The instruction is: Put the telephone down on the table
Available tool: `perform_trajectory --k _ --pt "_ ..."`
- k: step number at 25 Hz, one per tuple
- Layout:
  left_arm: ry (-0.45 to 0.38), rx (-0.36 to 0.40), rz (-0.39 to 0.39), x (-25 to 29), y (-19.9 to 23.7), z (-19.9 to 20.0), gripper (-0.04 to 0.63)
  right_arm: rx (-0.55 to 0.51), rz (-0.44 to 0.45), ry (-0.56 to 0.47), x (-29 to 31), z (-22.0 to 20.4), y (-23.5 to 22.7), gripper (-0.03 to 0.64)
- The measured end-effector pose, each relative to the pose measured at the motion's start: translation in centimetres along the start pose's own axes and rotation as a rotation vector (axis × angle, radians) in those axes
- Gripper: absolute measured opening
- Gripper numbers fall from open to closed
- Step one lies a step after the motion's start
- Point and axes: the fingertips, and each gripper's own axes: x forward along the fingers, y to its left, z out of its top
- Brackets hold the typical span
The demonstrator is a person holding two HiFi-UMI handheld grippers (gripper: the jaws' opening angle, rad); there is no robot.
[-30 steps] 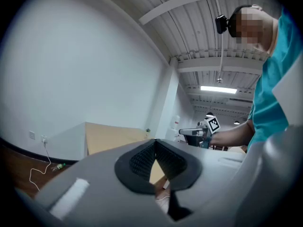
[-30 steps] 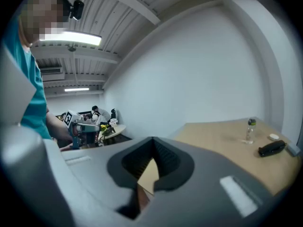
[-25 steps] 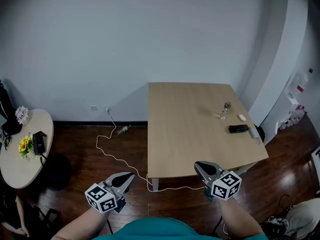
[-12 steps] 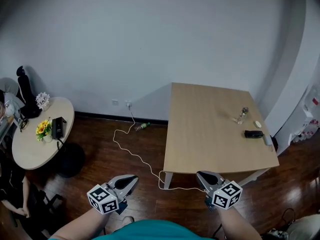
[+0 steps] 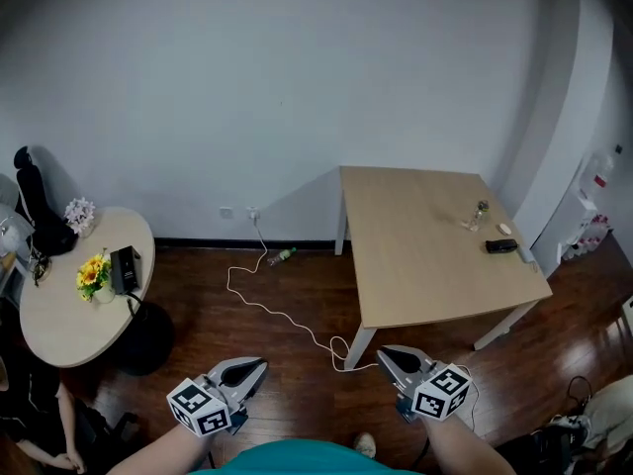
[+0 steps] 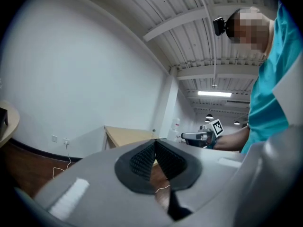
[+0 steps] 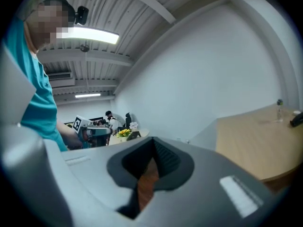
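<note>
Dark floorboards (image 5: pixel 198 305) and a white wall (image 5: pixel 247 67) frame a square wooden table (image 5: pixel 425 255) at right and a round side table (image 5: pixel 59 315) with yellow flowers (image 5: pixel 92 273) at left. The black telephone (image 5: pixel 500 246) lies on the square table near its far right edge, just beyond a small bottle (image 5: pixel 481 209) and a small pale item (image 5: pixel 504 229). It sits well apart from both tongs, which hang low over the floor short of the table's near corner. The left gripper (image 5: pixel 259 363) and the right gripper (image 5: pixel 382 350) each have their jaw tips pressed together with nothing between them. A white cable (image 5: pixel 287 315) trails across the floor. Compared with half a second ago, the square table's legs now show, the round table sits further into the picture, and both pairs of jaws remain clenched and empty.
</note>
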Motion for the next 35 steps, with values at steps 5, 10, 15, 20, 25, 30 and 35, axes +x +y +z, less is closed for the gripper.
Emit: perform_trajectory --k 5,10,15,20,25,30,35 --pt "0.023 0.003 -0.009 -5.8 1.1 -0.1 0.005 -0.007 0.008 0.015 2.2 -0.5 6.0 0.002" --pt "-0.014 -0.024 0.045 -7.4 0.1 -0.1 0.005 -0.020 0.070 0.021 1.4 -0.5 8.4 0.002" --pt "-0.046 -0.028 0.091 -7.2 -2.6 -0.6 0.005 -0.004 0.136 0.021 -0.3 -1.6 8.8 0.000" --pt "-0.056 -0.010 0.087 -7.9 -3.2 -0.6 0.005 0.011 0.124 0.020 0.4 -2.1 9.2 0.000" --pt "-0.058 -0.002 0.068 -8.9 -1.8 -0.3 0.005 -0.020 0.118 0.015 1.8 -2.1 11.3 0.000" --pt "-0.067 0.006 0.054 -9.5 -1.2 0.3 0.005 -0.056 0.129 0.028 3.4 -1.5 13.1 0.000" --pt "-0.075 0.001 0.055 -10.2 -1.3 0.3 0.005 -0.080 0.133 0.027 3.6 -0.7 13.6 0.000"
